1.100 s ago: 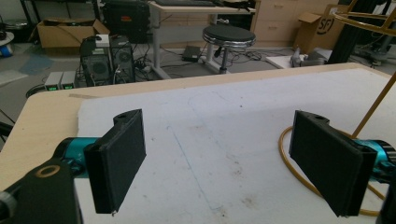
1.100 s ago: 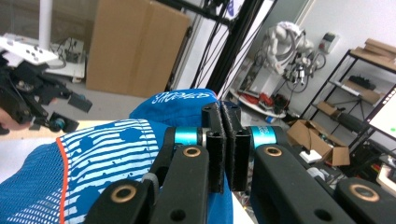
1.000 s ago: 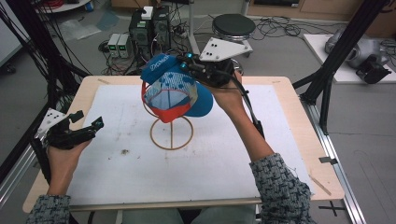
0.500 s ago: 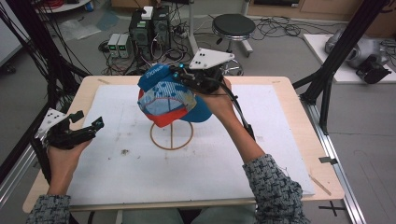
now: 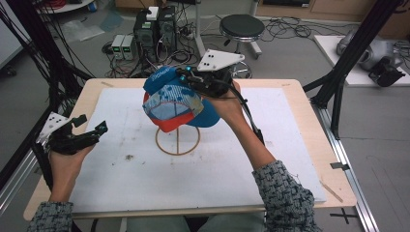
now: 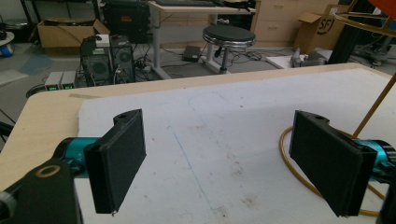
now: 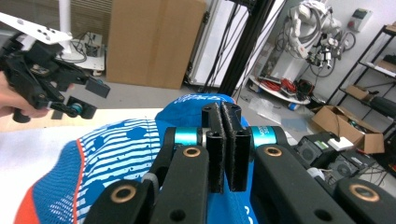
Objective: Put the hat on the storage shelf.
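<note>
A: High view is showing the whole bench: white mat [image 5: 145,179] on the wooden table [image 5: 309,96], right gripper [image 5: 186,77] up over the middle, pinching a blue cap [image 5: 171,99].

B: What's the cap sitting on?

A: It's hanging over a gold wire stand [image 5: 177,141]; the ring base is lying on the mat under the cap. Can't tell whether the cap is touching the stand's top, it's hidden under the fabric.

B: Right gripper view adding anything?

A: Yes. It's showing the jaws pressed nearly together on a fold at the cap's crown, and the blue-and-white striped panel with an orange edge. It's also catching the left gripper [image 7: 91,100] farther off at upper left.

B: And the left one?

A: In the high view it's resting low near the table's left edge, well apart from the cap. Its own view is showing both pads spread wide with nothing between them, just the stained mat, plus part of the stand's ring and an angled leg at right.

B: Any containers?

A: Cardboard boxes [image 6: 65,30] on the floor in the background; contents not readable.
</note>
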{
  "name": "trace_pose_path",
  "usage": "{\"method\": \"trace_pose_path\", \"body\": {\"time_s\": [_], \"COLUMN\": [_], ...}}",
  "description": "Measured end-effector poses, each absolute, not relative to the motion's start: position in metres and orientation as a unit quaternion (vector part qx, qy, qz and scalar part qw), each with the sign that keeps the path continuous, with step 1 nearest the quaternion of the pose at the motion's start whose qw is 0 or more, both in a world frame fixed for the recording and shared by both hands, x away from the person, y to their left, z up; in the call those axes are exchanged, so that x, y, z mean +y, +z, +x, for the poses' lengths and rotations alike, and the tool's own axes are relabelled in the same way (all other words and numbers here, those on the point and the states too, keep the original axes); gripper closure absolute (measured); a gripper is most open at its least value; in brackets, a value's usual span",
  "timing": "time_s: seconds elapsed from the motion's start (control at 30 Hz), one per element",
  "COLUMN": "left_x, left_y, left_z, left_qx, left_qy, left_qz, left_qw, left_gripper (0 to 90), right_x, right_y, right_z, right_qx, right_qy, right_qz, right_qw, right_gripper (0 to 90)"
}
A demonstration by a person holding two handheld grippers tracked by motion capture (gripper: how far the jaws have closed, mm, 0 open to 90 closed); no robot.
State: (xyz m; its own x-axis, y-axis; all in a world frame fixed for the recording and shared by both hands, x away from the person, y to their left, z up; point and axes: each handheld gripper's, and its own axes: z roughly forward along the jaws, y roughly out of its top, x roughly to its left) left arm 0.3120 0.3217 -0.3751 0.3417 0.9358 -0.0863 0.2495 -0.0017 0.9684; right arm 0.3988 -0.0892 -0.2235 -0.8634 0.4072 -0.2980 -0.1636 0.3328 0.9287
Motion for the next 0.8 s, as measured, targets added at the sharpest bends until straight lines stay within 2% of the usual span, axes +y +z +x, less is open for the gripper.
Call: {"method": "trace_pose_path", "body": {"time_s": [0.3,0.8], "left_x": [0.320,0.322], "left_y": [-0.375,-0.375], "left_z": [0.312,0.312], "left_qx": [0.470,0.471], "left_qy": [0.326,0.327], "left_qz": [0.630,0.628], "left_qw": [0.525,0.526], "left_gripper": [18.8,18.8], "right_x": [-0.098,-0.076], "right_y": [-0.214,-0.233], "right_z": [0.390,0.409], "right_qx": [0.764,0.797], "right_qy": [0.596,0.546], "right_qz": [0.065,0.080], "right_qw": [0.239,0.247], "right_gripper": [88.8,88.6]}}
